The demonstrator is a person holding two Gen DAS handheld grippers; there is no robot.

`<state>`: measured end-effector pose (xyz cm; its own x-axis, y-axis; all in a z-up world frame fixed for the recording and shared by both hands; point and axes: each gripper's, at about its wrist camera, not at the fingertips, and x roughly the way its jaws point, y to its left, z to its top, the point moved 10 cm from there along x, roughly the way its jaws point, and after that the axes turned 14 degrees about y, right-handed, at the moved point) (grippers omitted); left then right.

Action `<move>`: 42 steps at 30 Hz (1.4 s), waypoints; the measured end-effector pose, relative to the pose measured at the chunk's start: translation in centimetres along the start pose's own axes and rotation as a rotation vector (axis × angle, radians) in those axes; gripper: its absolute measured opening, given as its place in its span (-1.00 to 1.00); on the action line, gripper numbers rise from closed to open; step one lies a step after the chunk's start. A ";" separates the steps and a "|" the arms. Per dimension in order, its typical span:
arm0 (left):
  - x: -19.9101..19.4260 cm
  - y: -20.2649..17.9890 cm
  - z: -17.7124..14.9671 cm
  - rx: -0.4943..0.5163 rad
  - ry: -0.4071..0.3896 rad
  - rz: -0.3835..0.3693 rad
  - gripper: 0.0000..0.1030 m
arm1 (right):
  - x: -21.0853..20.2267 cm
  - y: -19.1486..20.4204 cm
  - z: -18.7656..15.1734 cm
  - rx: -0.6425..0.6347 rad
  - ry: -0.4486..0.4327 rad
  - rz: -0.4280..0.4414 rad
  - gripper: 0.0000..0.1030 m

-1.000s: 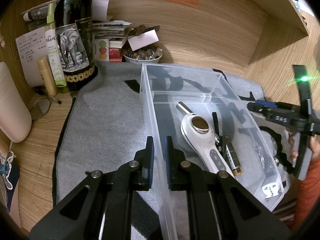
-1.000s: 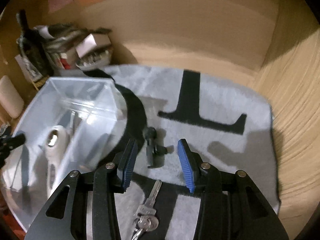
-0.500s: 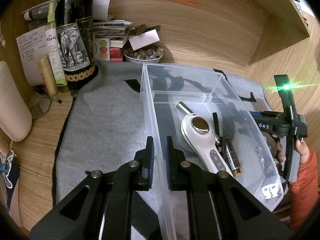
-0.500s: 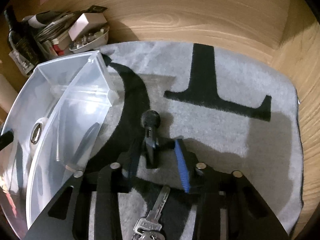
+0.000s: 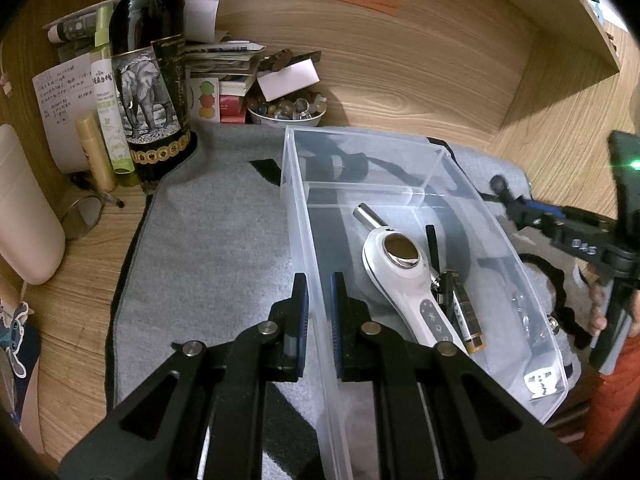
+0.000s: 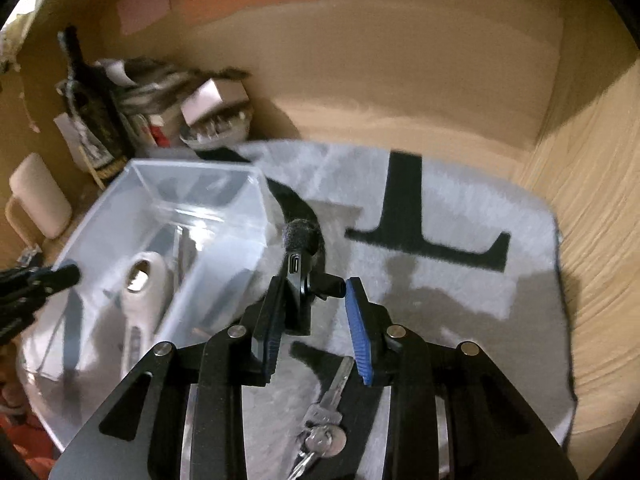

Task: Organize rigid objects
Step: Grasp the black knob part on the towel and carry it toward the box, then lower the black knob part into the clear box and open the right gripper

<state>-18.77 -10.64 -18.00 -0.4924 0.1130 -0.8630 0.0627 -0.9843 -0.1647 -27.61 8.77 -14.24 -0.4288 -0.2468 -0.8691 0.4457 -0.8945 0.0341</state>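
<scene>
Between the right gripper fingers, narrowed on it, the clip microphone pointed to 12 o'clock; the bin lay at 10 o'clock, its wall pinched by the left gripper.

left wrist view looks forward and down along its fingers, close over the bin. right wrist view looks from the bin's other side. both share bin and mat.

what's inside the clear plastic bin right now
In the clear plastic bin: a white handheld device, a small brown vial, a black tool and a metal blade. Anything beneath the device is hidden.
</scene>
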 end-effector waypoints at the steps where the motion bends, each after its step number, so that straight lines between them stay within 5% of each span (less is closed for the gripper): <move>1: 0.0 0.0 0.0 0.001 0.000 0.002 -0.81 | -0.5 0.2 0.1 -0.003 -0.013 0.002 -0.46; 16: 0.0 -0.2 0.0 0.000 0.000 -0.001 -0.81 | -5.6 5.8 -0.1 -0.104 -0.111 0.044 -0.46; 42: 0.1 -0.5 0.1 -0.003 -0.001 -0.004 -0.81 | -0.9 10.6 -2.2 -0.241 0.033 0.085 -0.45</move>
<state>-18.93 -10.19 -17.97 -0.4932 0.1166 -0.8621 0.0633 -0.9835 -0.1692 -20.83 0.32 -14.20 -0.3578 -0.3010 -0.8839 0.6548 -0.7558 -0.0076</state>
